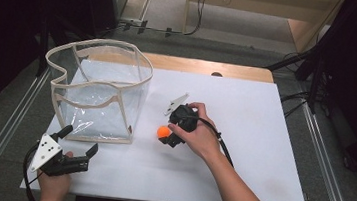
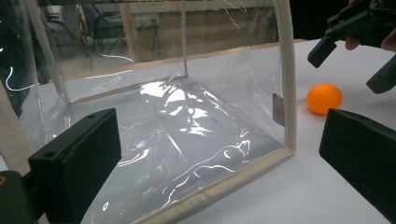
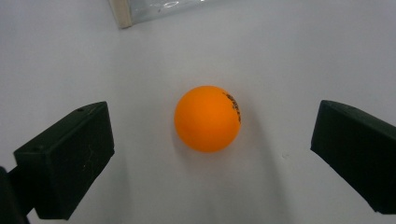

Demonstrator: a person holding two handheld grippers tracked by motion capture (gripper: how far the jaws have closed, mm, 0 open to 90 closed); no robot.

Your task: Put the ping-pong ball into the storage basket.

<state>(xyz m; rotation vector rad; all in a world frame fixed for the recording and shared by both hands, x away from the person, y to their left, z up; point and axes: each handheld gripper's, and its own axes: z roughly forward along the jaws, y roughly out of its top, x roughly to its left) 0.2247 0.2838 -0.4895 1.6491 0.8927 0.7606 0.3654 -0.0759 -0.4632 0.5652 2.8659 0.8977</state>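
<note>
Two black jaws rise from the bottom corners of the right gripper view, spread wide, with an orange ball (image 3: 208, 118) lying on the white table surface (image 3: 303, 56) in the open space between them. Neither jaw touches the ball; it sits a little left of the middle of the frame, slightly nearer the left jaw, with small dark print on its upper right side. At the top left of that frame, a corner of the bag's cream trim shows just beyond the ball.

From the high view, the ball (image 1: 162, 131) lies near the centre of the frame, at the tip of the right gripper (image 1: 171, 136), which the person's right hand (image 1: 198, 133) holds pointing toward lower left, released and grasping nothing. Just left of the ball stands a clear plastic bag (image 1: 98, 89) with cream edging, upright and open at the top, in the upper left part of the white table surface (image 1: 241, 152).

At the lower left of the high view, the left gripper (image 1: 80, 146) rests in the left hand (image 1: 54, 183), its jaws apart and empty, aimed at the bag's near lower corner. In the left gripper view the bag (image 2: 187, 121) fills the middle, with the ball (image 2: 324, 98) at right beyond its trimmed edge and the right gripper (image 2: 355, 51) above it in the upper right corner.
</note>
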